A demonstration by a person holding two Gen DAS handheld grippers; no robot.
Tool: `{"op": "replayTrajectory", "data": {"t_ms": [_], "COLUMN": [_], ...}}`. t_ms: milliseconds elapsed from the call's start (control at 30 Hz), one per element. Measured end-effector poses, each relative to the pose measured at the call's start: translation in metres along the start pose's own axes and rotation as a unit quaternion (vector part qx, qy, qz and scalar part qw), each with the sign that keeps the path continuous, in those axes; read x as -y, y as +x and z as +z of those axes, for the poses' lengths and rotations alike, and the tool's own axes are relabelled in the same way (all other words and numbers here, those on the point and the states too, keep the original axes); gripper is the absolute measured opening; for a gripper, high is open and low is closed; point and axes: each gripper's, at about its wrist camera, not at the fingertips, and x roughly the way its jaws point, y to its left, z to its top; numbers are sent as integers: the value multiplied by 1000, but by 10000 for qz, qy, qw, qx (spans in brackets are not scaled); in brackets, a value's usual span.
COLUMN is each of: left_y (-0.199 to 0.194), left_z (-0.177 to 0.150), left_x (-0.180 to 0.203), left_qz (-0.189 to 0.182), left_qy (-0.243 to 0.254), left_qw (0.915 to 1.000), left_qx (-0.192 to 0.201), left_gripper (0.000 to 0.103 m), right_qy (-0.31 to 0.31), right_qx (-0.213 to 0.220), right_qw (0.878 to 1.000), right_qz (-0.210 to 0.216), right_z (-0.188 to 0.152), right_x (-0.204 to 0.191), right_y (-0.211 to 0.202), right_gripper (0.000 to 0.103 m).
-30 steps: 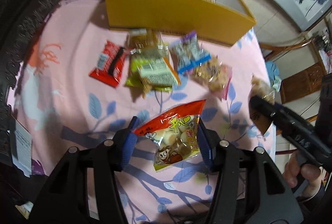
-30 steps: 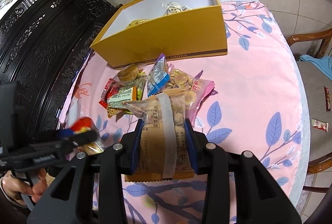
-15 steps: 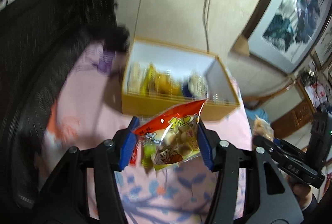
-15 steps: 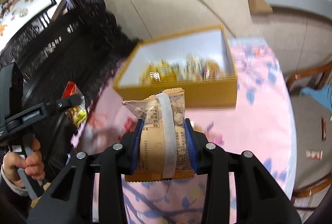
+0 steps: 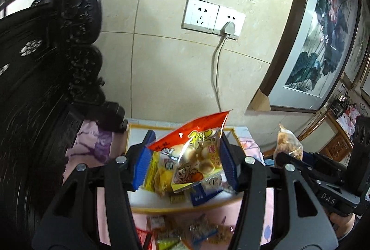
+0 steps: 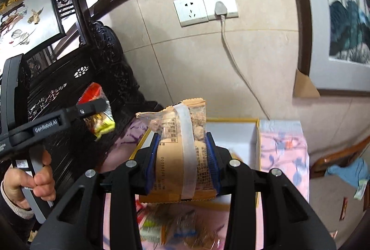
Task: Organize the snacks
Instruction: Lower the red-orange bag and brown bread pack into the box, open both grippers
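While clamped upright, brown packet [image 6: 182,152] points wallward.

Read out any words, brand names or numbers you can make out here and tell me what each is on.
"DAS": on the right gripper.
"GenRobot.AI": on the left gripper.
Red snack bag: Chinese characters, too blurred.
Brown snack bag: fine print, too small.
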Motion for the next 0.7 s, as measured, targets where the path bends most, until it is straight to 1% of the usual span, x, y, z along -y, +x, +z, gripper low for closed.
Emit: {"op": "replayTrajectory", "data": {"t_ms": [33, 67, 100, 133, 167, 200, 267, 433, 533, 667, 700], "left_y": [9, 18, 24, 30, 31, 30, 27, 26, 22, 8, 2], "left_z": [4, 7, 9, 11, 12, 13, 11, 1, -7, -21, -28], "left_x": [0, 0, -1, -2, -3, -6, -11, -28, -32, -31, -30], "left_qz": [28, 83, 128, 342, 494, 500, 387, 388, 405, 446, 489], "left_qy": [-11, -26, -30, -52, -85, -126, -204, -564, -687, -608, -550], "left_qw": [10000, 10000, 9999, 9994, 9987, 9986, 9990, 9977, 9968, 9971, 9973], "left_qx": [7, -3, -35, -35, 29, 94, 111, -37, -110, -116, -86], "left_gripper": [57, 70, 83, 101, 101, 101, 101, 101, 101, 101, 101], "right_qy": [-7, 0, 25, 59, 145, 211, 273, 350, 362, 346, 350], "right_qx": [3, 1, -18, -18, 36, 87, 129, 7, -76, -215, -295], "right_qw": [10000, 10000, 10000, 9999, 9997, 9995, 9994, 9992, 9991, 9990, 9988], "right_qz": [-39, -55, -51, -89, -186, -214, -175, -213, -205, -204, -198], "right_z": [5, 7, 11, 13, 16, 18, 18, 8, -1, -21, -32], "right_x": [2, 3, 5, 7, 10, 12, 16, 22, 23, 24, 25], "right_y": [8, 12, 20, 24, 26, 25, 24, 25, 21, 13, 10], "right_gripper": [39, 41, 48, 57, 75, 78, 78, 78, 78, 78, 78]}}
